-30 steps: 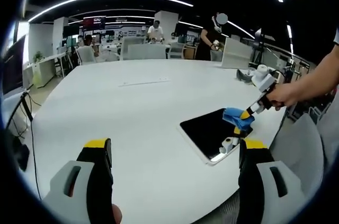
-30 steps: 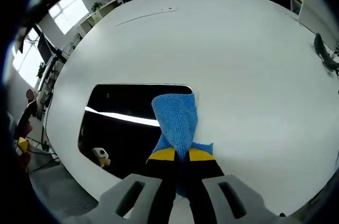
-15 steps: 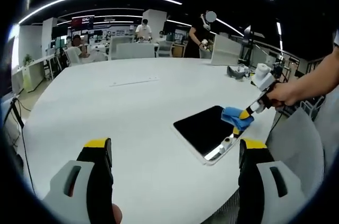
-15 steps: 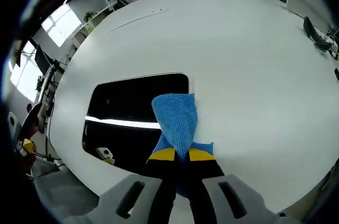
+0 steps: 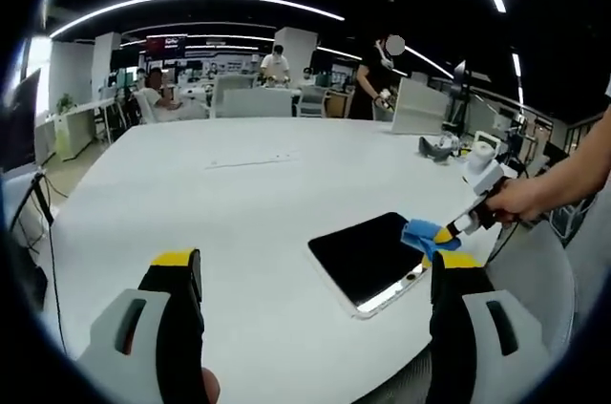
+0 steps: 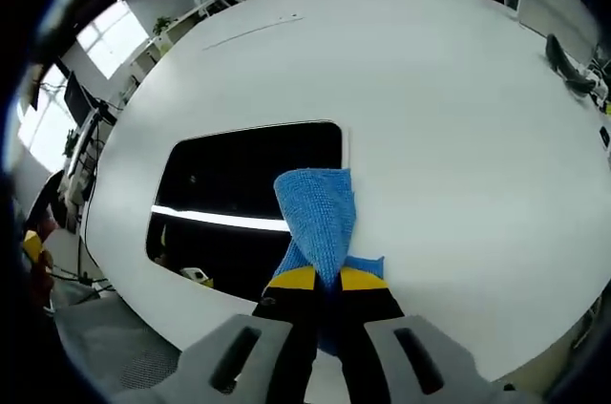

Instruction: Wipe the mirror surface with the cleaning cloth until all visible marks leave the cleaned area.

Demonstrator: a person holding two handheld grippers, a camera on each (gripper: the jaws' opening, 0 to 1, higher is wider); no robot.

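White table [image 6: 458, 137], mirror [image 6: 248, 175], right tool [image 6: 326, 282] clamping blue cloth [image 6: 320, 218]

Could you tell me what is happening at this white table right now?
A person holds a two-jaw gripper in each hand at a large white table. The right gripper is shut on a blue cleaning cloth, whose free end lies over the near right edge of a dark mirror lying flat near the table's edge. The left gripper is open and held back from the mirror, gripping nothing. I cannot tell from these views whether marks remain on the glass.
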